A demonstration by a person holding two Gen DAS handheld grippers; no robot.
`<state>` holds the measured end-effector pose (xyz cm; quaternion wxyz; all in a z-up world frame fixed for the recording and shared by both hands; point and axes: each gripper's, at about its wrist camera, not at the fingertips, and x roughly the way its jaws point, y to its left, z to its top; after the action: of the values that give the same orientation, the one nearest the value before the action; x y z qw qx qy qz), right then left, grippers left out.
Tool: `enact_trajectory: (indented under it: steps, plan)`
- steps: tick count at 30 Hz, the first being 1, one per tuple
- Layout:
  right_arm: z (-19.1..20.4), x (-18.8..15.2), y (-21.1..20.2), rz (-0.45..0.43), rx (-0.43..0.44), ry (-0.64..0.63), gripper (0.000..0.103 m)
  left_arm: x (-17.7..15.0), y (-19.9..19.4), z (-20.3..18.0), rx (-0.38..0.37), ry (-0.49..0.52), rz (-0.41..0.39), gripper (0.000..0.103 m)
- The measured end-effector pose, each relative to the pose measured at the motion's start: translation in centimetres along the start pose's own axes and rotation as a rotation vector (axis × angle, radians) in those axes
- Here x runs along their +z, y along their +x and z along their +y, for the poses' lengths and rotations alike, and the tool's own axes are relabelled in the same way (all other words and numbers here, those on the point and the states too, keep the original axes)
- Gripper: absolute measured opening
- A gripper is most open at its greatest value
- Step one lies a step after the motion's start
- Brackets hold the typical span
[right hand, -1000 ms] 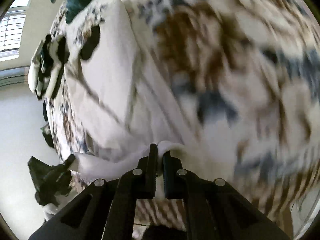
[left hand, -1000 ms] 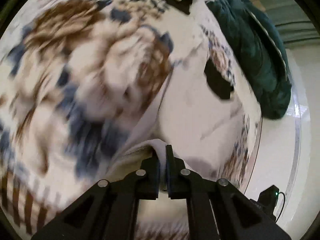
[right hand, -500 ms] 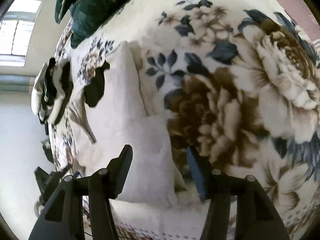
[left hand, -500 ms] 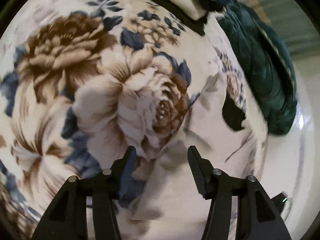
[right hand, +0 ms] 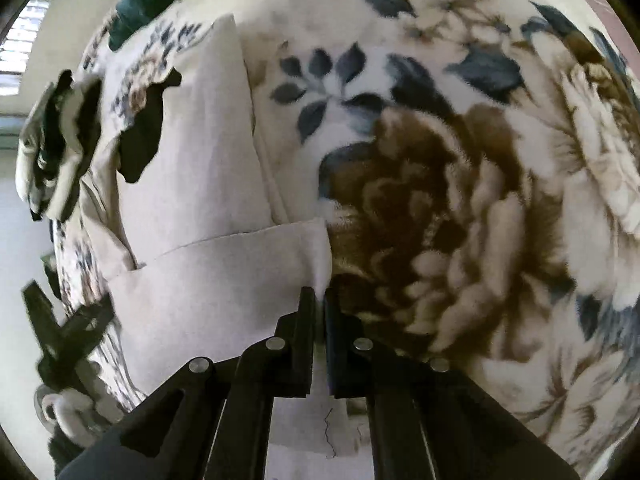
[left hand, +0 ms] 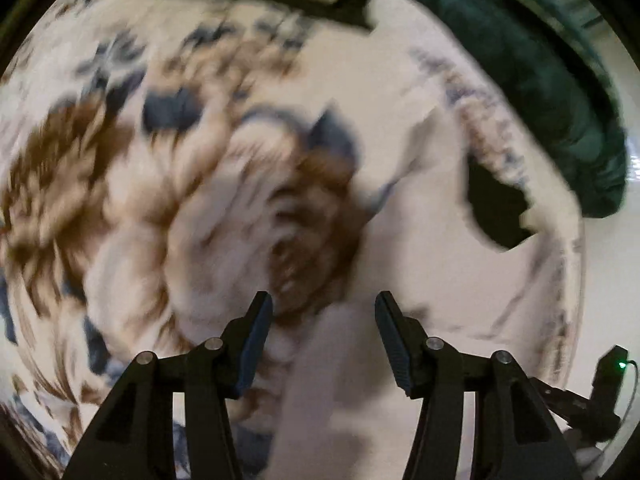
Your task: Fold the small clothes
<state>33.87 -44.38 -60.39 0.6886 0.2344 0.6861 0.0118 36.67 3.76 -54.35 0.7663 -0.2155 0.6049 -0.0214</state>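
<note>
A small white garment (right hand: 188,200) lies on a floral blanket (right hand: 460,200), its near part folded over into a flap (right hand: 224,276). My right gripper (right hand: 319,294) is shut on the near corner of that flap. In the left wrist view the same garment (left hand: 432,240) is blurred by motion. My left gripper (left hand: 323,312) is open, its fingers (left hand: 256,332) standing wide over the garment's near edge (left hand: 340,360) and holding nothing. A dark patch (left hand: 496,208) shows at the garment's far end.
A dark green cushion (left hand: 540,92) lies at the far right of the blanket, also in the right wrist view (right hand: 140,4). A black-and-white piece of clothing (right hand: 56,140) lies at the blanket's left edge. A black device with a green light (left hand: 608,376) sits low right.
Both grippers let go of the garment and opened after laying the fold. The right gripper has since closed again on the flap's corner. The left gripper stays open and is moving.
</note>
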Motion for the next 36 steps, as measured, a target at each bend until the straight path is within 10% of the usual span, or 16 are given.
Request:
enact_trajectory:
  steps: [3, 15, 16, 17, 19, 20, 28, 36]
  plan:
    - [1.6, 1.4, -2.5, -0.061, -0.008, -0.046, 0.054, 3.0, -1.4, -3.0, -0.008, 0.101, -0.035, 0.059]
    - [9.7, 18.1, 2.0, -0.149, -0.115, -0.165, 0.055, 13.3, 9.9, -11.6, 0.101, 0.453, 0.16, 0.06]
    - [9.8, 19.0, 2.7, -0.144, -0.119, -0.168, 0.055, 13.4, 10.4, -11.8, 0.097, 0.481, 0.161, 0.05]
    - [10.1, 20.0, 3.6, -0.125, -0.121, -0.174, 0.055, 13.3, 10.5, -11.8, 0.081, 0.502, 0.148, 0.009]
    - [10.6, 20.8, 4.3, -0.118, -0.122, -0.182, 0.019, 13.1, 10.0, -11.8, 0.052, 0.526, 0.124, 0.003]
    - [10.9, 20.8, 4.2, -0.13, -0.126, -0.187, 0.004, 12.8, 9.2, -11.6, 0.031, 0.531, 0.094, 0.003]
    - [12.1, 16.6, -1.9, -0.246, -0.025, -0.194, 0.004, 9.9, -0.1, -9.4, -0.099, 0.453, -0.062, 0.003]
    - [10.7, 5.5, -11.3, -0.352, 0.091, -0.224, 0.004, 2.7, -9.1, -9.2, -0.186, 0.415, -0.168, 0.003]
